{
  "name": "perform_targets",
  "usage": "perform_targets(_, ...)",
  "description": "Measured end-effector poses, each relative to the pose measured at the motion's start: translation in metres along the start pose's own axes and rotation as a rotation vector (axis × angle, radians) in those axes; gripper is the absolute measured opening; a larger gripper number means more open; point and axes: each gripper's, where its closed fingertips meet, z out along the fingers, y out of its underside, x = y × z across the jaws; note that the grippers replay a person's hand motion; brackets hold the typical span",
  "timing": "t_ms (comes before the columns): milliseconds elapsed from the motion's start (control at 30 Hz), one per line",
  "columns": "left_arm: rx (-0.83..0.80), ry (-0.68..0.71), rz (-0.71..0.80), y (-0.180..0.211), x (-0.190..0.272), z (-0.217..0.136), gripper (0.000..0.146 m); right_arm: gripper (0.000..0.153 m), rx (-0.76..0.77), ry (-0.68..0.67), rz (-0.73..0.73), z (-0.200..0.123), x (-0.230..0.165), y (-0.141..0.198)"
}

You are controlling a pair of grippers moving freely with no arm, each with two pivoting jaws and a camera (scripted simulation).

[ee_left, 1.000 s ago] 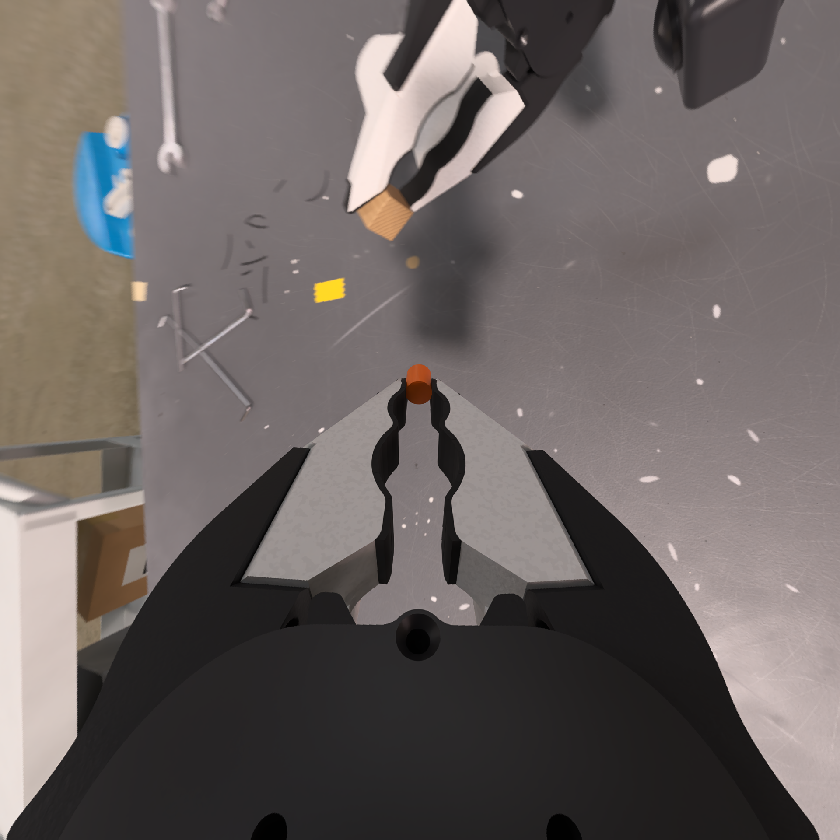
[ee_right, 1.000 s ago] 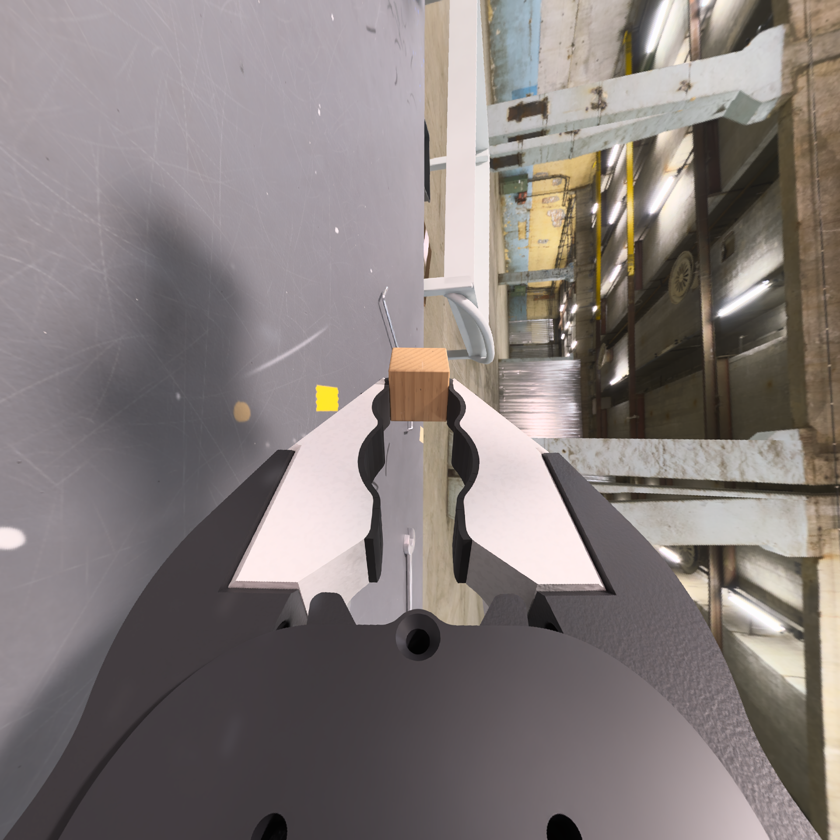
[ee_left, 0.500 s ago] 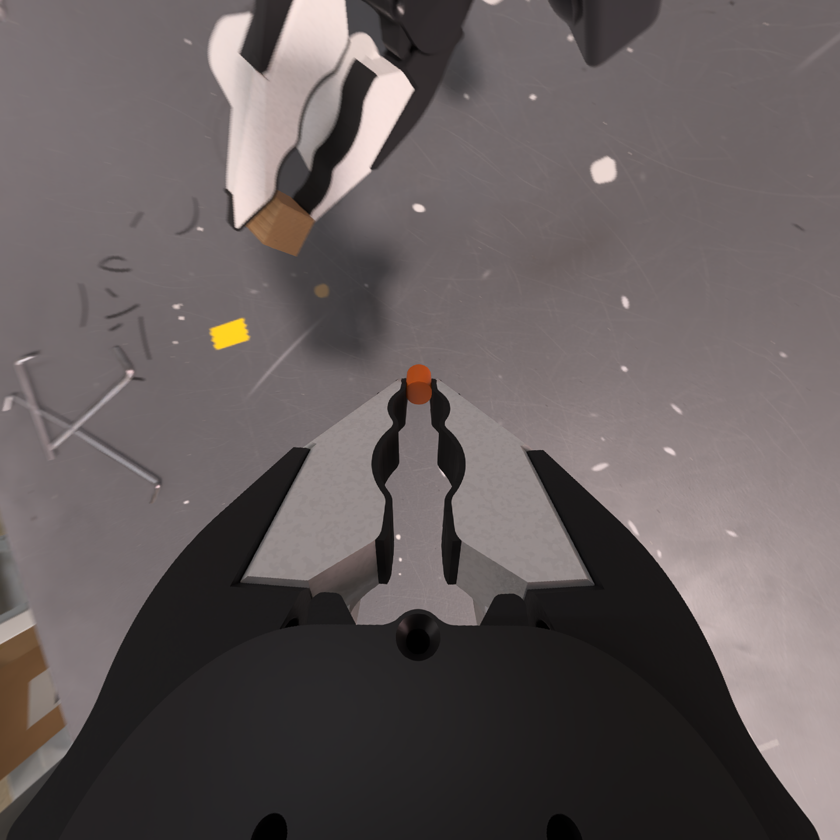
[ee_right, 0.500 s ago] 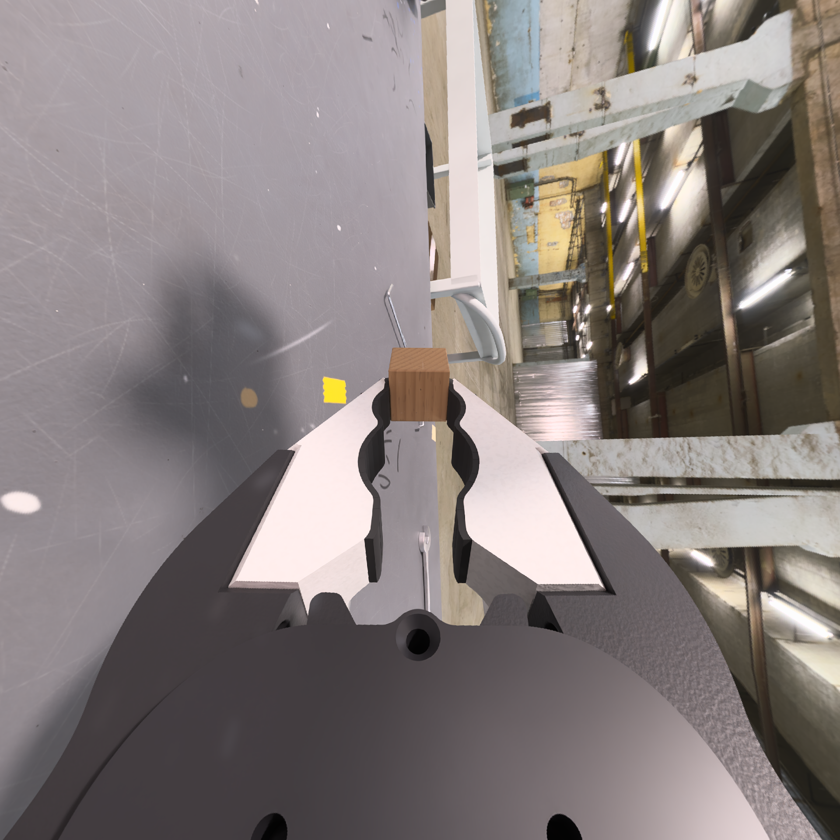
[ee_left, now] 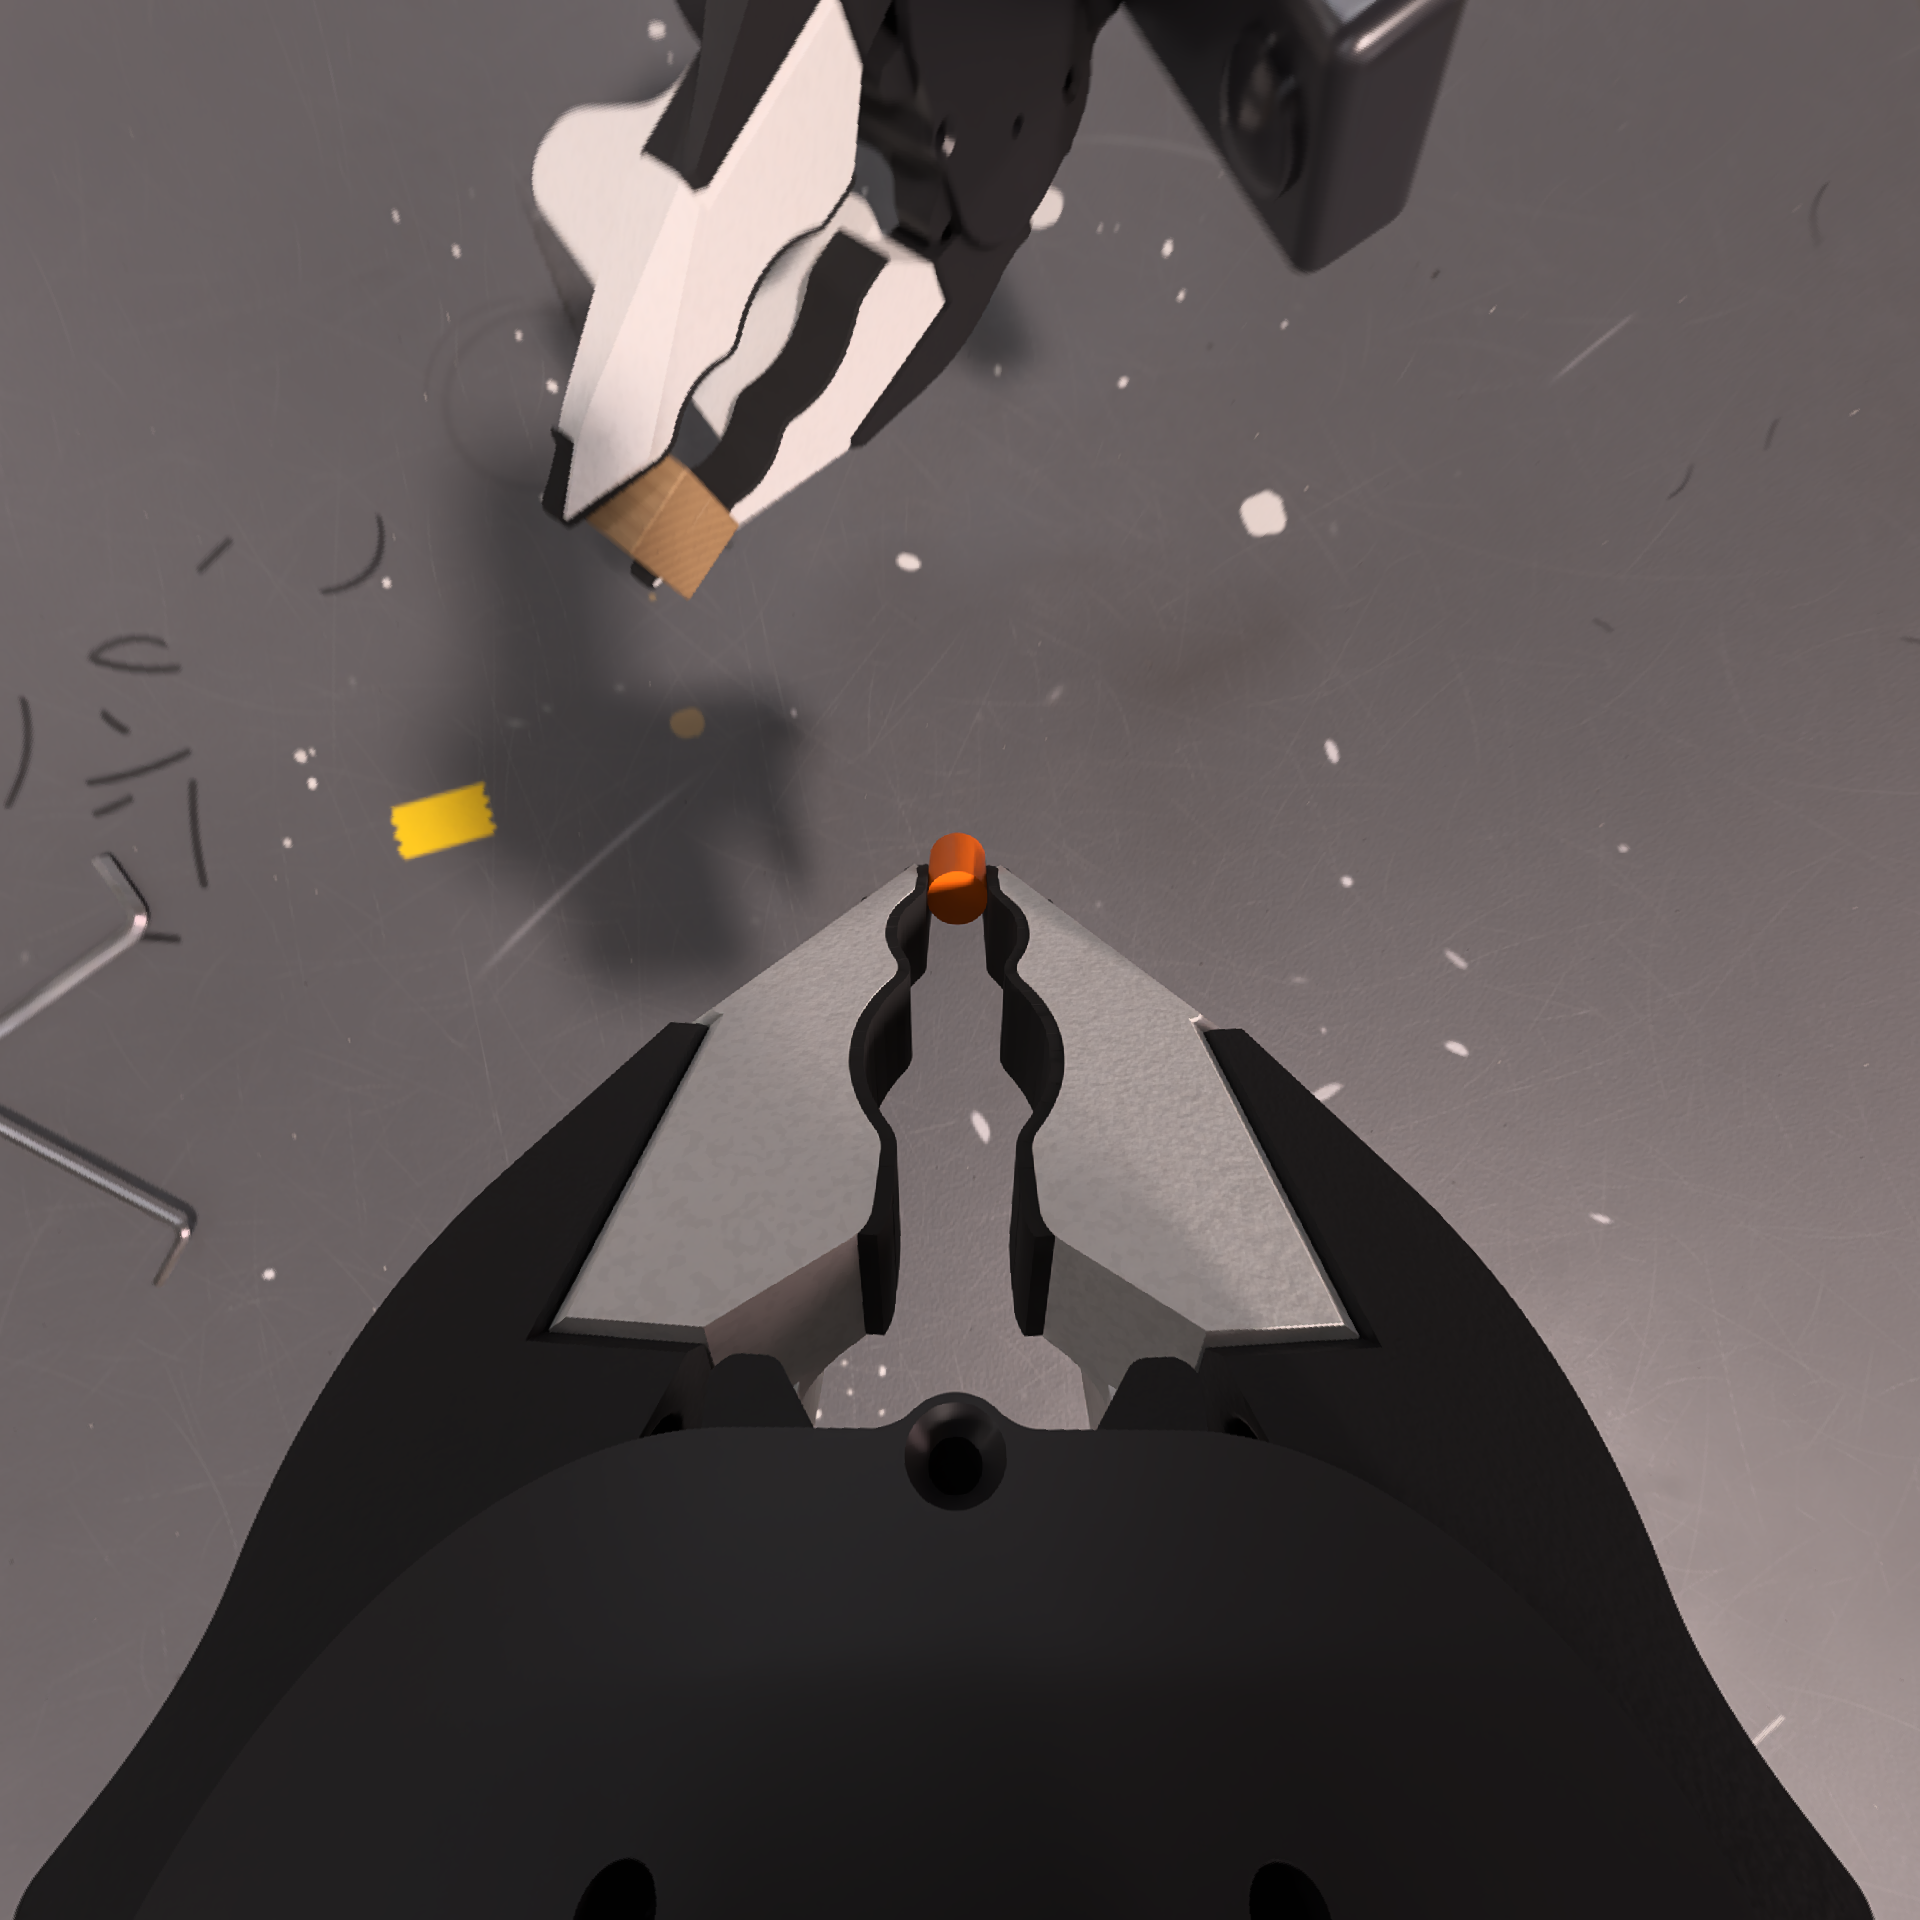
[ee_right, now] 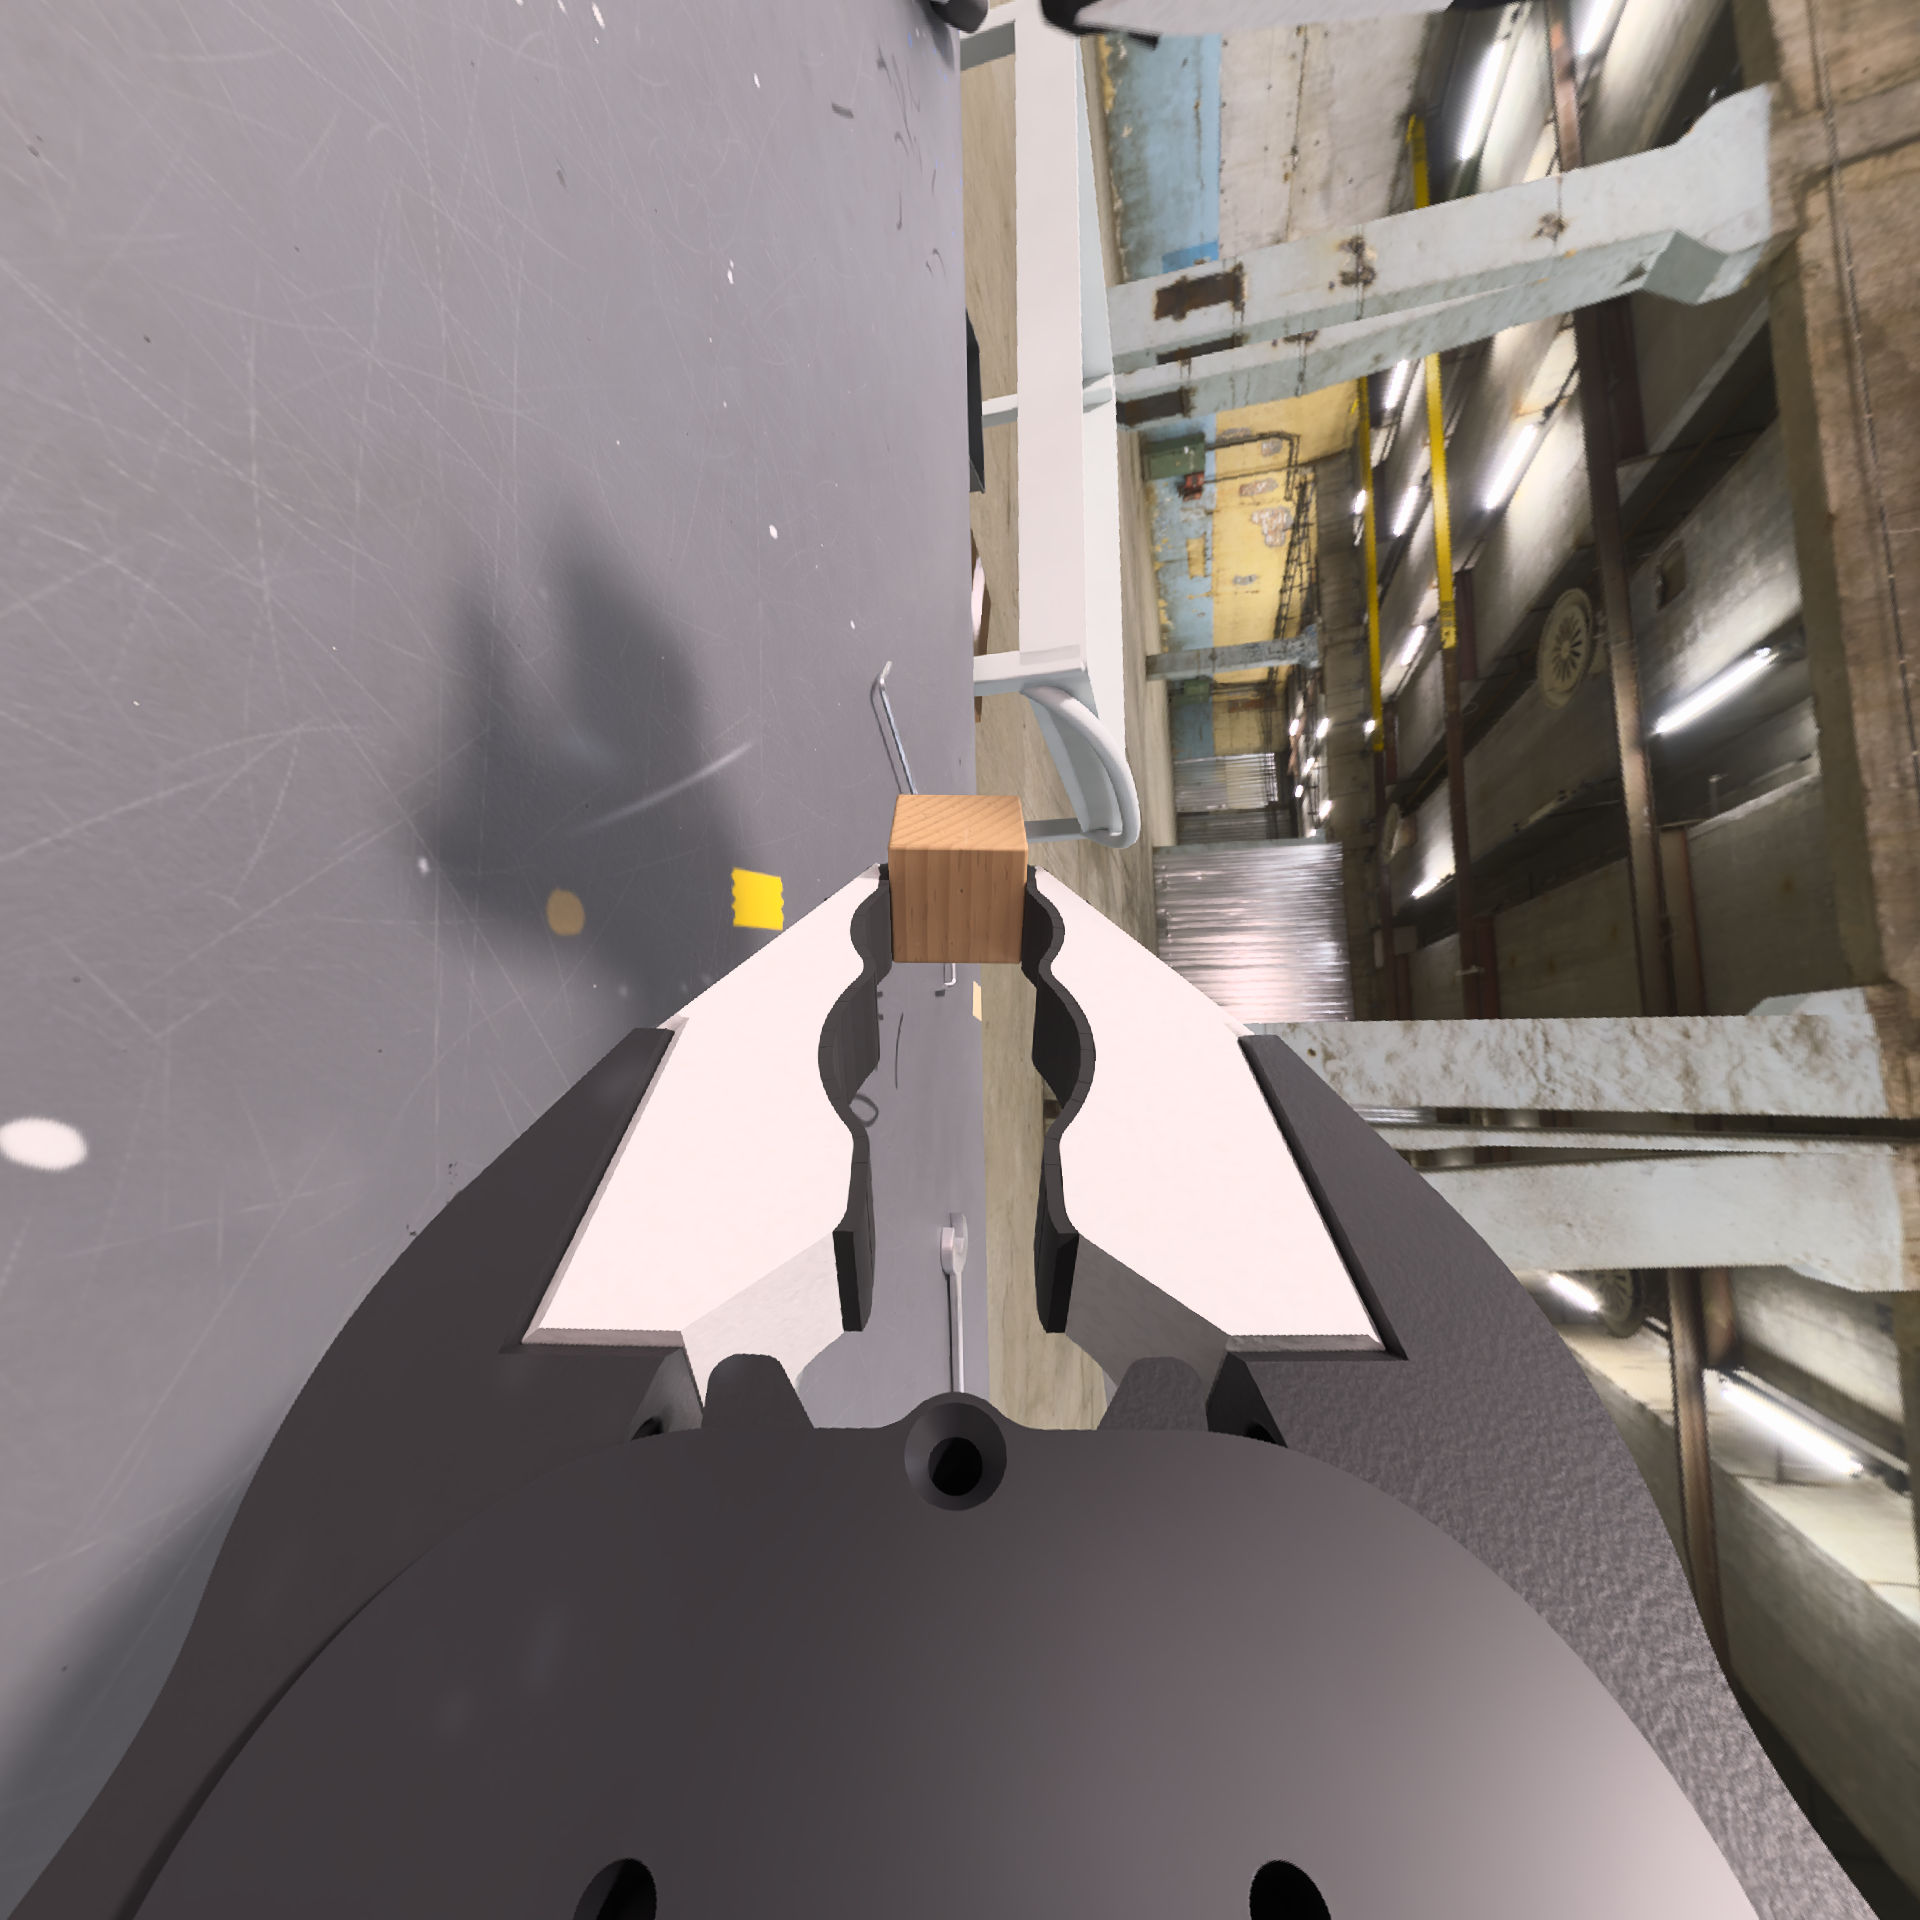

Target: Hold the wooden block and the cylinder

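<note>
Since half a second ago my left wrist view has swung so that my right tongs sit nearer the middle of its upper edge, and the yellow tape scrap has slid lower and to the right; my grips themselves look unchanged.

My left tongs are clamped on the orange cylinder; it is pinched right at the fingertips, its round end facing the camera, held above the grey scratched surface; a dark shadow lies on the surface just beyond it. My right tongs are closed on the wooden block (a small pale cube, grain showing), also caught at the very tips; in the left wrist view the block pokes out below the white fingers, clear of the surface.

Below the block on the surface lies a small tan disc; the tape scrap lies to its left, well apart from both tongs; hex keys and thin dark shavings lie near the left edge; white flecks are scattered all over.

In the right wrist view the surface stands on the left, with the tape scrap and the disc beside my left finger; past the surface's edge there is a white frame and a hall with strip lights.
</note>
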Motion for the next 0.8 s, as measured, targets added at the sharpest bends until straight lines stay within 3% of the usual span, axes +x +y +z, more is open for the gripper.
perform_targets(200,-0.034,0.017,-0.014,0.010,-0.002,0.010,0.009,0.024,-0.007,0.008,-0.038,0.000,-0.002,-0.002)
perform_targets(333,0.104,0.125,-0.020,-0.002,0.009,0.004,0.009,0.024,-0.001,0.021,-0.033,0.000,0.000,-0.003)
perform_targets(500,0.180,0.146,-0.081,-0.003,0.002,0.004,0.009,0.024,-0.010,0.033,-0.025,0.000,0.001,-0.001)
perform_targets(800,0.318,0.073,-0.269,-0.002,-0.018,0.000,0.009,0.024,-0.076,0.026,0.032,0.003,0.004,0.008)
